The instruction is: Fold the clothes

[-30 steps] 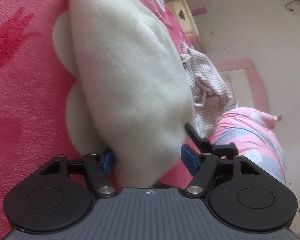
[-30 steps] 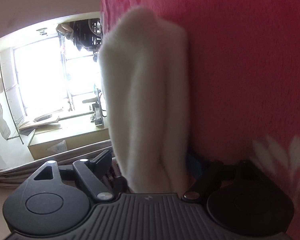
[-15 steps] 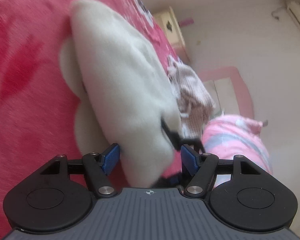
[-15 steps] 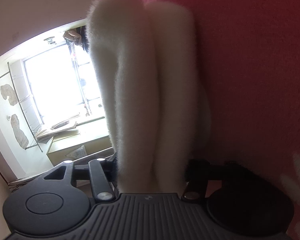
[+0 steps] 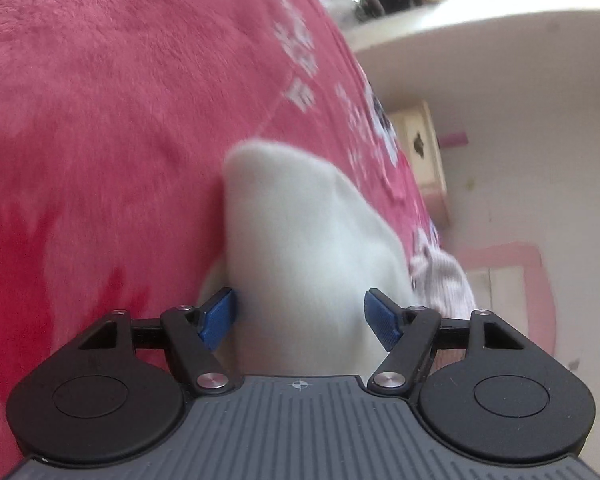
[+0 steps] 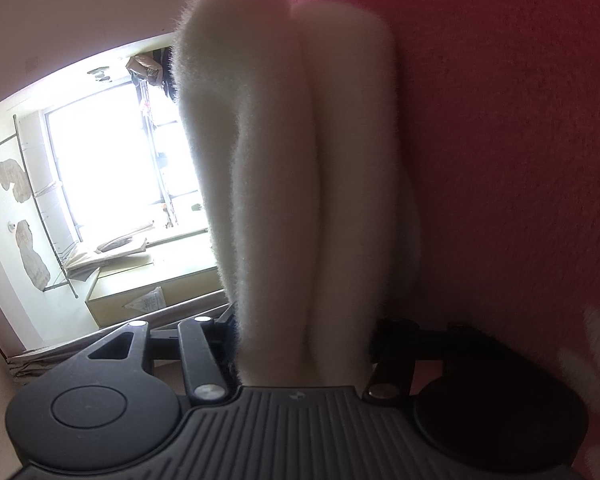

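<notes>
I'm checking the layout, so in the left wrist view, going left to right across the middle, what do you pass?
Pink blanket → white fleece garment → pink-and-white checked cloth → pink frame against the wall.

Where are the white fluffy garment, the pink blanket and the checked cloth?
white fluffy garment (image 5: 300, 248): left wrist view, middle of its folded bulk.
pink blanket (image 5: 100, 120): left wrist view, bare plush surface left of the garment.
checked cloth (image 5: 444, 276): left wrist view, crumpled top, blurred.
</notes>
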Tool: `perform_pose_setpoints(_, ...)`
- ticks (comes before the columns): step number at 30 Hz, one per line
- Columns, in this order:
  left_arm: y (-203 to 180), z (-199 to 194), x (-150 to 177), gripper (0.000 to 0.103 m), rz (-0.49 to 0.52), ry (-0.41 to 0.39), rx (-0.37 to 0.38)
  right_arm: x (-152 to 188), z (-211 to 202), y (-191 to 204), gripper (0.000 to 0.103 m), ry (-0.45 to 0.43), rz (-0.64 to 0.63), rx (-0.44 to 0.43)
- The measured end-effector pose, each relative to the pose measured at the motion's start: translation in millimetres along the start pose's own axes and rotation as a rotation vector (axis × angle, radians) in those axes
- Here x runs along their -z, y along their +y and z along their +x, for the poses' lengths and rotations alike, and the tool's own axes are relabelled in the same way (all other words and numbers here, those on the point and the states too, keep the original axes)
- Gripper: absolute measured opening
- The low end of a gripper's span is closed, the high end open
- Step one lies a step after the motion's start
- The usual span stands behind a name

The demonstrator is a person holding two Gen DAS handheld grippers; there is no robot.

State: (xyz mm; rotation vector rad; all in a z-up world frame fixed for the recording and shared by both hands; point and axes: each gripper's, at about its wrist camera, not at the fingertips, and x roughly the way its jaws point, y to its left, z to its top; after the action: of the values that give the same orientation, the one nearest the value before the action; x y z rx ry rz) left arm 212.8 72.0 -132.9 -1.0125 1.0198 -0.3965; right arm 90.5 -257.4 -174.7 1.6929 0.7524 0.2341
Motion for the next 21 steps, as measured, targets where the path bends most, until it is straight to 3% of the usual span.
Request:
perform_pose_setpoints(5, -3, 24, -19, 0.069, -0.029, 0.000, -0.020, -3, 7, 4, 0.058, 0.002, -0.007, 0.004)
perform_pose_setpoints(9, -19, 35, -14, 0.069, 0.046, -0.031, -0.079, -4, 11, 7, 0.058, -0.003, -0.004, 0.013)
perform_pose_setpoints(12, -21, 29, -8, 0.055, 0.087, -0.051, -0.108, -2, 12, 12, 0.054, -0.018, -0.016, 0.019)
perform_pose_setpoints(16, -19, 22, -6, 0.041, 0.101, -0.047, -0.086, 7, 8, 23, 0.051, -0.052, -0.062, 0.041)
perform_pose_setpoints(21, -26, 8, -1, 0.035, 0.122, -0.033, -0.045, 15, -1, 40, 0.047, -0.070, -0.123, 0.036)
